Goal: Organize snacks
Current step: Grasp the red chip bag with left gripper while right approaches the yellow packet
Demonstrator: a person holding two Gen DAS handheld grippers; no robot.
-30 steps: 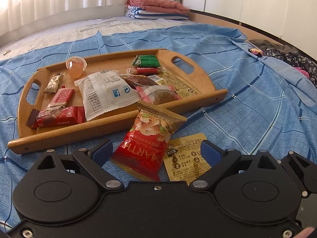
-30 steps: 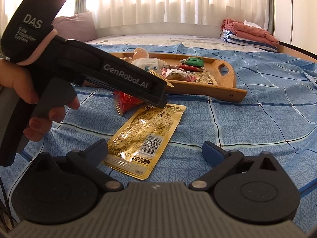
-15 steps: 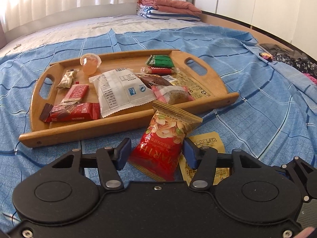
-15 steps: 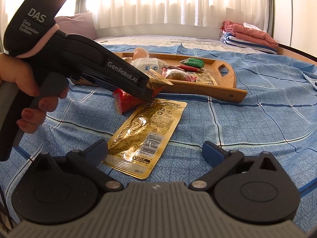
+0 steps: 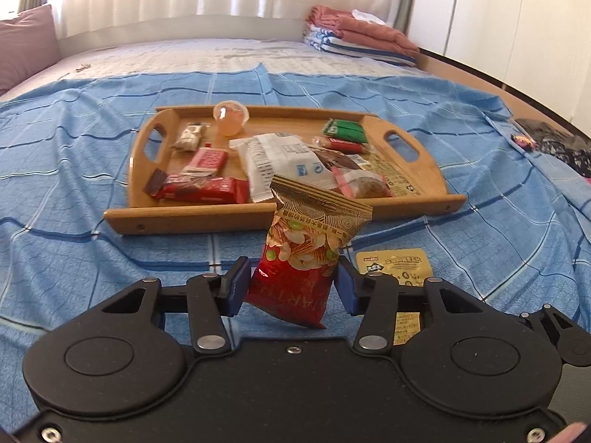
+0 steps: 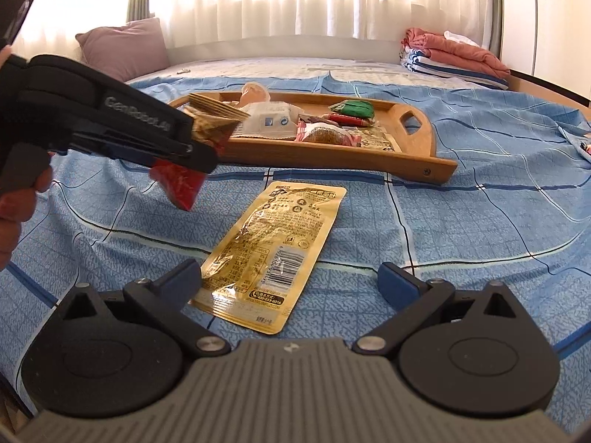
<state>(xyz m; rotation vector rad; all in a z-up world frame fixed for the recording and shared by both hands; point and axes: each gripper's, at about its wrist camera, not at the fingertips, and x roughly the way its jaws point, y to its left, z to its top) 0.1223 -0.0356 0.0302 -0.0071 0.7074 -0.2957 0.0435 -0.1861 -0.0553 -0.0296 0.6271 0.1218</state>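
My left gripper (image 5: 291, 286) is shut on a red and gold snack bag (image 5: 303, 254) and holds it off the blue bedspread, in front of the wooden tray (image 5: 258, 219). The tray holds several snacks, among them a white packet (image 5: 280, 162) and a red bar (image 5: 199, 188). In the right wrist view the left gripper (image 6: 195, 147) carries the bag (image 6: 181, 181) at the left. My right gripper (image 6: 290, 282) is open over the near end of a flat yellow packet (image 6: 273, 251) lying on the bed. That packet also shows in the left wrist view (image 5: 399, 265).
A jelly cup (image 5: 229, 120) and a green packet (image 5: 345, 129) sit at the back of the tray. Folded blankets (image 5: 362, 38) lie at the far right of the bed, a pillow (image 6: 122, 48) at the far left. Dark clothes (image 5: 554, 144) lie at the right edge.
My left gripper closed on the red snack bag and lifted it off the bed. The right gripper stayed open over the yellow packet.
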